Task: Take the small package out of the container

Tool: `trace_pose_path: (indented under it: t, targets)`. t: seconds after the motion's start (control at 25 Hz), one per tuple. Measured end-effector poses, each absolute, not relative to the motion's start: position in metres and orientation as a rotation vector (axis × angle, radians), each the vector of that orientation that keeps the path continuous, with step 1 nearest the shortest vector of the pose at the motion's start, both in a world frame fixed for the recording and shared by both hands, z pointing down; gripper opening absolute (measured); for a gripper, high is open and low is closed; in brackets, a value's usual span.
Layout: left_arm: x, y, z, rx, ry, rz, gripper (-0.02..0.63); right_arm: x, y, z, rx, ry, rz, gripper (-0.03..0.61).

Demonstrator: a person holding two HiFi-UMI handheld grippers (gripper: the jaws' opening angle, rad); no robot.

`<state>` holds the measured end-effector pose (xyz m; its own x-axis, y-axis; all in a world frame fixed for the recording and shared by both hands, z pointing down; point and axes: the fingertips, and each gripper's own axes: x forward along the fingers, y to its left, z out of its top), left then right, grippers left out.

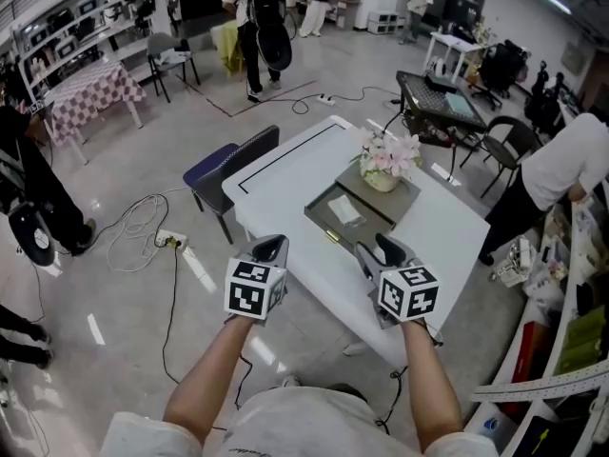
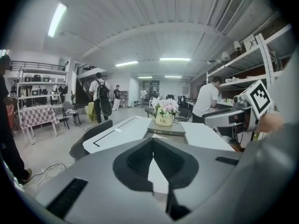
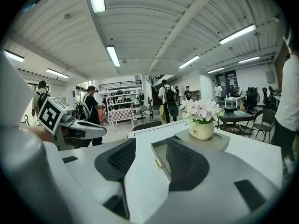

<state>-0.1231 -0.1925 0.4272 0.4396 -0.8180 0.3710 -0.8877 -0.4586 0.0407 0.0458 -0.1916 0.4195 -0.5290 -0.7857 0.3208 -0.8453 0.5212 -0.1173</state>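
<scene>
Left gripper (image 2: 152, 141): fingertips pressed together, nothing between them.
Right gripper (image 3: 151, 143): jaws wide apart and empty; the container's near corner shows beyond the gap.
Small package (image 1: 344, 209): lies flat in the open grey container (image 1: 319, 220), ahead of both pairs of fingertips and nearer the right pair.
Long axis: seems to run slantwise, far-left to near-right.
Obstacles: flower pot (image 1: 382, 180) on a grey slab just behind the package.
Room: bare white table (image 1: 285, 165) left of the container; chair (image 1: 228, 165) beyond its far-left edge.

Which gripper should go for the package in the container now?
Right, probably. The right gripper stands open, aimed at the container holding the package; the left gripper is shut.
</scene>
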Motion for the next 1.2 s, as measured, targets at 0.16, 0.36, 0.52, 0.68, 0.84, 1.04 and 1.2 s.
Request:
trace_pose_path:
  t: [0.16,0.36,0.52,0.68,0.84,1.04,1.2]
  targets:
    - [-0.123,-0.205,0.429,2.47,-1.479,0.429,0.006,0.049,-0.205,0.426,1.374,-2.505,0.394,0.201]
    - [-0.12,-0.218,0.439,2.461,-1.472,0.447,0.006,0.052,-0.222,0.434,1.34,-2.489,0.418,0.203]
    - [-0.121,-0.24,0.447,2.45,-1.483,0.461,0.006,0.045,-0.246,0.447,1.285,-2.483,0.426,0.204]
    - [-0.121,-0.257,0.46,2.41,-1.484,0.467,0.006,0.038,-0.267,0.467,1.215,-2.459,0.452,0.204]
    - [-0.12,-0.277,0.473,2.386,-1.477,0.479,0.006,0.032,-0.291,0.485,1.162,-2.431,0.472,0.204]
    - [-0.122,-0.304,0.488,2.353,-1.475,0.5,0.006,0.028,-0.32,0.508,1.106,-2.389,0.51,0.204]
    - [-0.125,-0.323,0.494,2.323,-1.483,0.508,0.006,0.022,-0.336,0.525,1.045,-2.355,0.542,0.204]
